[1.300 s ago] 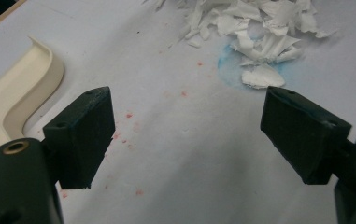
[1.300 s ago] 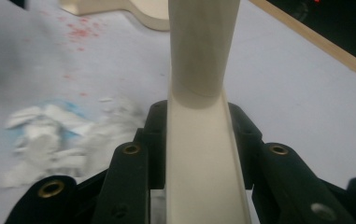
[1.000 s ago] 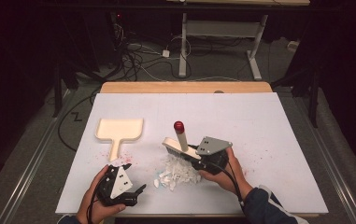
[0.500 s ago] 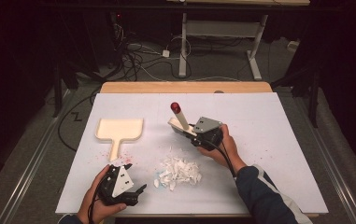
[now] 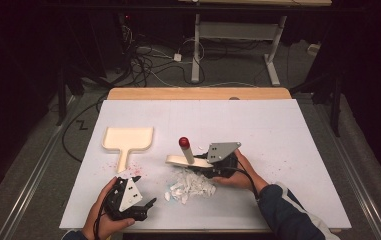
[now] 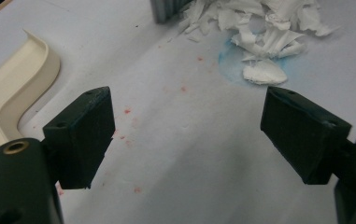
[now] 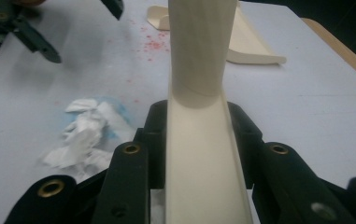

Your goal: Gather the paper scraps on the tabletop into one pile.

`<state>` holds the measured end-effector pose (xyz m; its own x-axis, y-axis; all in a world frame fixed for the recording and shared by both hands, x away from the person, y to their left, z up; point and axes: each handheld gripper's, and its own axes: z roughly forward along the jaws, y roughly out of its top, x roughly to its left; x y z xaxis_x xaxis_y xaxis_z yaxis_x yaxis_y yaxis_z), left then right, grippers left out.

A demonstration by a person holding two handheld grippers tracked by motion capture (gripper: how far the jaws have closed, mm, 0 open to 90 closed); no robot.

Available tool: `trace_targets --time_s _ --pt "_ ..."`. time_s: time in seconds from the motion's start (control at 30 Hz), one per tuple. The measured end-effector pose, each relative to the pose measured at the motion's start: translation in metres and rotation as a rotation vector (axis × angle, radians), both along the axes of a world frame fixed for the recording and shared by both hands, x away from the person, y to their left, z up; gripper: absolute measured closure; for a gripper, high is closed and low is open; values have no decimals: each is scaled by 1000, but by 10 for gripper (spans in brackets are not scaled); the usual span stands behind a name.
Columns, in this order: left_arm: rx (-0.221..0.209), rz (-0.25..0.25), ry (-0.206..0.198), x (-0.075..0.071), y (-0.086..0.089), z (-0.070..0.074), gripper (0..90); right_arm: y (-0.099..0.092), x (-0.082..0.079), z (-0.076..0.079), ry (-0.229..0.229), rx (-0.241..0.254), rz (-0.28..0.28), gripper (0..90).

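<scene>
Brush clamped in right gripper, left gripper apart, white table, dark room

Beyond your grippers the white table ends at a wooden edge; past it, dark floor, tangled cables, a grey desk frame.

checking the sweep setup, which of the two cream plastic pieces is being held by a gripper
The cream plastic brush with the red-tipped handle, clamped in the right gripper beside the white paper scraps. The cream plastic dustpan lies flat on the table, untouched; the left gripper is open.
</scene>
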<state>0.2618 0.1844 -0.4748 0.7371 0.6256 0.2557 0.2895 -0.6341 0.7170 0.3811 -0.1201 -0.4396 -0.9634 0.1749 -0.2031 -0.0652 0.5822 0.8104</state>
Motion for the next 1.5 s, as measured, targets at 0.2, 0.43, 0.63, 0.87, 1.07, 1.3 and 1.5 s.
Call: trace_targets --time_s 0.2,0.43,0.63,0.87,1.07,1.3,1.5 --pt "2 -8 9 1 -4 -1 170 -11 -13 6 -13 23 -3 680" --pt "20 -14 9 0 -6 -2 169 -30 -20 21 -53 55 -205 679" --pt "18 -11 3 -1 -5 -1 170 -47 -37 33 -66 95 -384 679" --pt "16 -10 -9 -3 -5 1 170 -54 -69 18 -27 75 -687 680" --pt "11 -15 -6 -1 -6 1 170 -42 -74 -1 22 75 -693 680" --pt "10 -14 -6 0 -5 2 170 -12 -89 -7 19 93 -592 680" --pt "7 -10 -8 -1 -4 2 170 -2 -91 -1 -10 114 -541 681"
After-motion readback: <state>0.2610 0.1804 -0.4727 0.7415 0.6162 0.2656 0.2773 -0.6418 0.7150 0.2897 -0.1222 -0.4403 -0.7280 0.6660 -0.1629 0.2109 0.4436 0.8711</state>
